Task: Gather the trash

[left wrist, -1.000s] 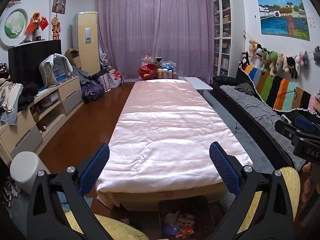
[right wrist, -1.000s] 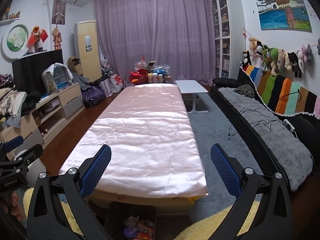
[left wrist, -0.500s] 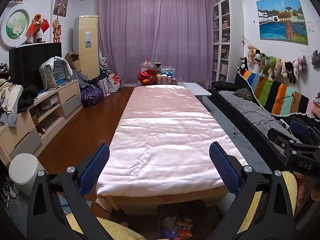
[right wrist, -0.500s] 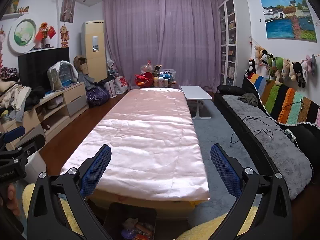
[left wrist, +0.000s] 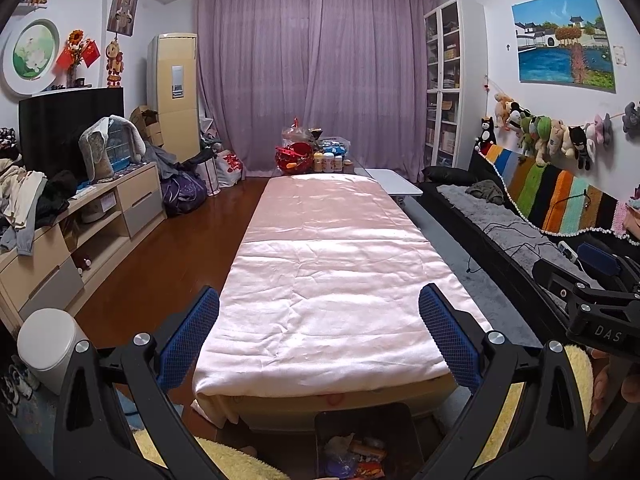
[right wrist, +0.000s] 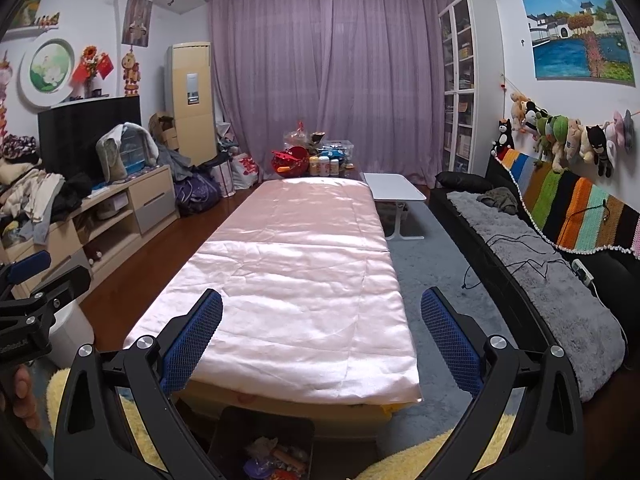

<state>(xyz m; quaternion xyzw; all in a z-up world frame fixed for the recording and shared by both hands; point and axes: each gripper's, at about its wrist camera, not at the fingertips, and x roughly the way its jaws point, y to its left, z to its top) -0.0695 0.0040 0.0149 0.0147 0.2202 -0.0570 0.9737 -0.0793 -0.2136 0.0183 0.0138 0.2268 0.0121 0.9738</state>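
Both grippers — left gripper (left wrist: 319, 340), right gripper (right wrist: 321, 342) — hover level, fingers spread.

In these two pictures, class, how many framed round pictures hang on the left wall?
1. The round picture hangs high on the left wall above the black TV, beside the small red flags. Others may lie out of view.

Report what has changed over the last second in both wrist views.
Both cameras tilted up: the pink table and the black bin of wrappers slid lower in frame and more ceiling shows. Neither the left gripper nor the right gripper took hold of anything; the jaws stayed wide open and empty.
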